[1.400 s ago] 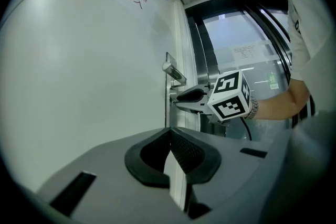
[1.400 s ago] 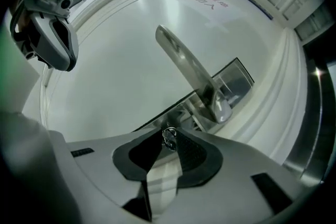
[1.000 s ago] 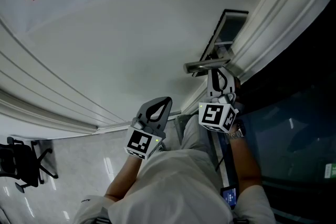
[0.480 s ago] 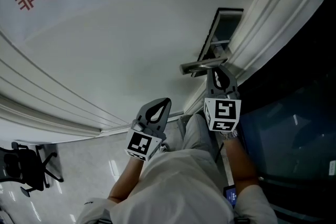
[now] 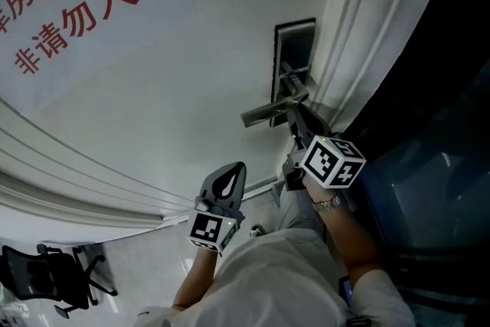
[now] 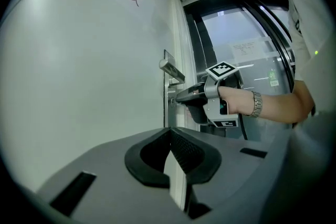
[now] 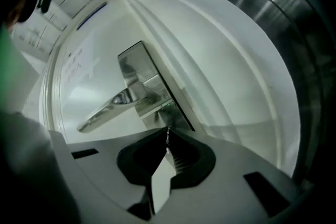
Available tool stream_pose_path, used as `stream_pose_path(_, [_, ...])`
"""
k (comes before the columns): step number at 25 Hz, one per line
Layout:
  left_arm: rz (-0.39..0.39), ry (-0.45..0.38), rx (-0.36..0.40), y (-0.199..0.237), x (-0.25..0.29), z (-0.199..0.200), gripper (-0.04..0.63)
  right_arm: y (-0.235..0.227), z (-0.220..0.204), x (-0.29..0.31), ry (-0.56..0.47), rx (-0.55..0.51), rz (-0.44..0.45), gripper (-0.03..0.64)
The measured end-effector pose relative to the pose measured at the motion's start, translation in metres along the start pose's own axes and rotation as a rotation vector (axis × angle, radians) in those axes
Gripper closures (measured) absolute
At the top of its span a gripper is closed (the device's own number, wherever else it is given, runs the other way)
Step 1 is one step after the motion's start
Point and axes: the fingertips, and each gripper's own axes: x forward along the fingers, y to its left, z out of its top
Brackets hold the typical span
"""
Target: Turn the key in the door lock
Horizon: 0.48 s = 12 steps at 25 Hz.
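The right gripper [image 7: 167,141] is held level with its jaws closed, and a thin sliver of metal, taken to be the key [image 7: 167,132], is pinched edge-on between the tips. The tips are pressed up to the lower part of the lock plate [image 7: 137,63], just beneath the root of the lever handle [image 7: 105,109]. That is where the key is found, at the lock on the door's edge. A wristwatch [image 5: 329,203] is worn on the hand behind this gripper.

The left gripper [image 6: 169,135] is also shut, with its jaws met and nothing held. It is kept level and pointed at the door [image 5: 176,80], clear of it and well apart from the lock.

Red characters [image 5: 65,15] are printed on the white door. A moulded door frame [image 5: 360,34] is seen beside the plate, and an office chair [image 5: 53,283] stands on the floor below.
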Motion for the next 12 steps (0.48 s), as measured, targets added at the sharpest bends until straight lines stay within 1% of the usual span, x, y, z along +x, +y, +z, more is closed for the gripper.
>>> stream_pose_path(5, [-0.013, 0.004, 0.011, -0.008, 0.009, 0.003, 0.591, -0.006, -0.001, 0.000, 0.022, 0.335, 0.071, 0.603])
stream_pose_path(7, [-0.021, 0.010, 0.019, -0.012, 0.012, 0.003, 0.591, -0.007, -0.001, 0.000, 0.016, 0.438, 0.096, 0.603])
stream_pose_path(9, [-0.024, 0.019, 0.026, -0.014, 0.012, 0.002, 0.591, -0.006, -0.001, 0.000, 0.007, 0.469, 0.116, 0.603])
stream_pose_path(10, [-0.024, 0.024, 0.029, -0.015, 0.012, 0.001, 0.591, -0.005, -0.002, 0.000, 0.005, 0.450, 0.133, 0.603])
stream_pose_path(11, [-0.022, 0.028, 0.031, -0.016, 0.012, 0.000, 0.591, -0.003, -0.002, 0.000, 0.012, 0.394, 0.154, 0.603])
stream_pose_path(12, [-0.019, 0.032, 0.033, -0.016, 0.011, -0.001, 0.591, 0.001, -0.004, -0.001, 0.026, 0.301, 0.172, 0.597])
